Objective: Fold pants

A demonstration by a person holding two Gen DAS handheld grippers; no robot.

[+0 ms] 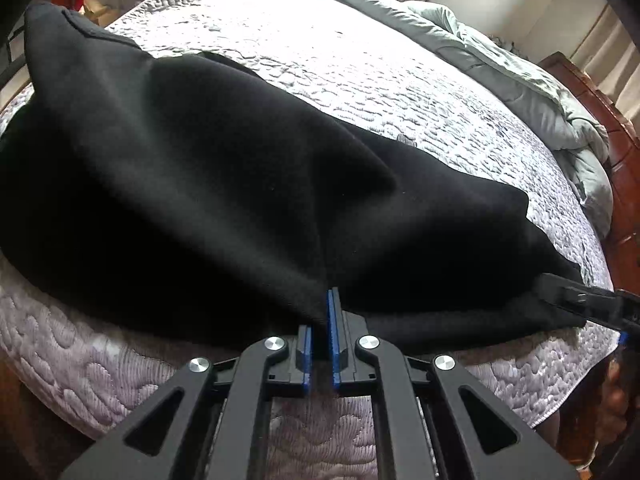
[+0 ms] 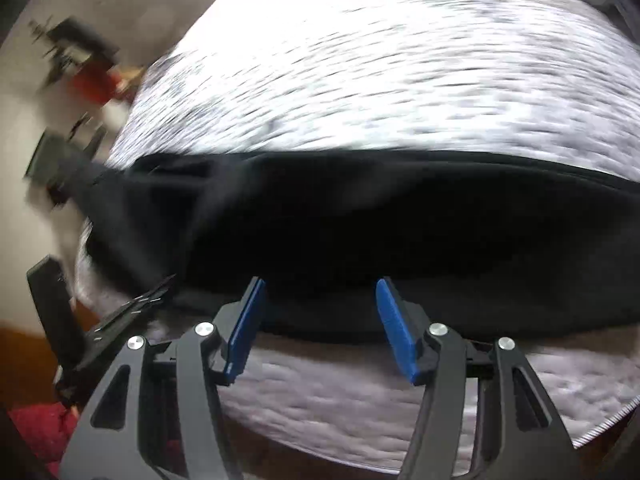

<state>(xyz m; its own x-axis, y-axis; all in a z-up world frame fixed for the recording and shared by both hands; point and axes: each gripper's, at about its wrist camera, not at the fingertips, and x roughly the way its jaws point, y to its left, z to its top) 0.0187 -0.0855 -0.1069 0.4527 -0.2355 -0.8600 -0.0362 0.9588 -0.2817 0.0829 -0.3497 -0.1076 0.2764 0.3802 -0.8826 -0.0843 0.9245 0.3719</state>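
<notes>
Quilted pale-lilac fabric covers the bed point(image 1: 380, 80), which fills most of both views; no brand, label or writing can be read anywhere. A grey duvet point(image 1: 500, 64) lies bunched along the bed's far side, beside a dark wooden bed frame point(image 1: 624, 184) cut off at the picture's edge. Black pants point(image 1: 192, 184) sprawl across the near part of the bed, their near hem close to its edge, their far end running out of sight at upper left. The left gripper point(image 1: 322, 322) has its blue-padded fingers point(image 1: 333, 328) drawn narrow, pinching a ridge of the pants. The right gripper point(image 2: 316, 300) hovers at the near hem with its fingers point(image 2: 394, 320) spread wide, holding nothing. The right wrist view is smeared with motion blur, so the quilt pattern and the room beyond are hard to make out.
</notes>
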